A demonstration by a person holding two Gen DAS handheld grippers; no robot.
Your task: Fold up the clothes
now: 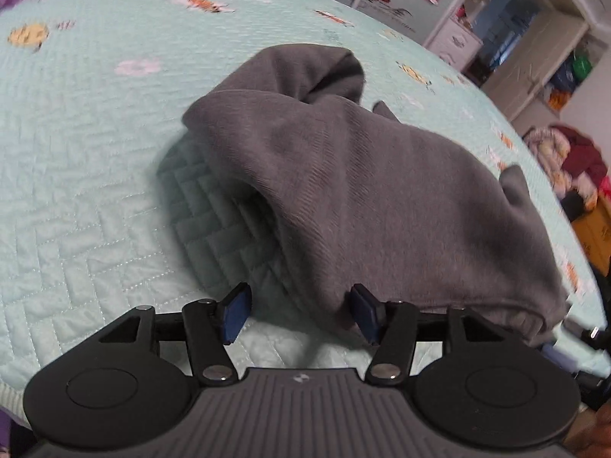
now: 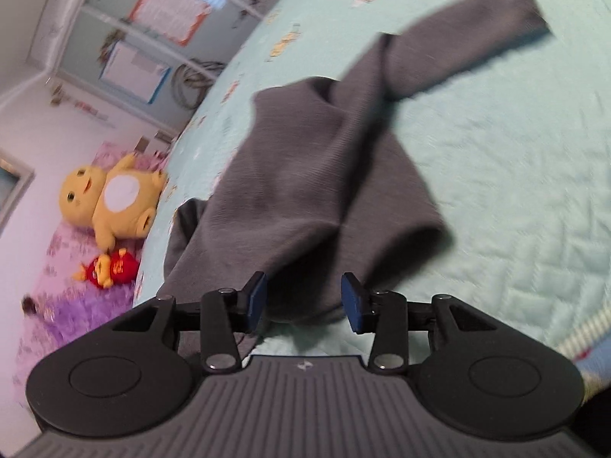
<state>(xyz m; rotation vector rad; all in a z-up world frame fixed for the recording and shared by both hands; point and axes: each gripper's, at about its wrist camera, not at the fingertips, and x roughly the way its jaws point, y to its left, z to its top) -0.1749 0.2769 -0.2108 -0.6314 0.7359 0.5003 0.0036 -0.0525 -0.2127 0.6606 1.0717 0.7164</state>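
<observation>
A dark grey knit sweater (image 1: 362, 191) lies crumpled on the mint quilted bedspread (image 1: 95, 152). In the left wrist view my left gripper (image 1: 301, 311) stands open at the sweater's near edge. A fold of the cloth hangs between its blue pads (image 1: 236, 313), close to the right one, and is not pinched. The right wrist view shows the same sweater (image 2: 317, 175) with one sleeve (image 2: 469, 38) stretched out toward the far right. My right gripper (image 2: 304, 300) is open too, and the sweater's near hem sags loosely between its pads.
A yellow plush toy (image 2: 110, 202) and a small red one (image 2: 110, 267) lie on a purple blanket (image 2: 84, 305) beside the bed. White shelves (image 1: 534, 38) and a heap of clothes (image 1: 573, 164) stand past the bed's right edge.
</observation>
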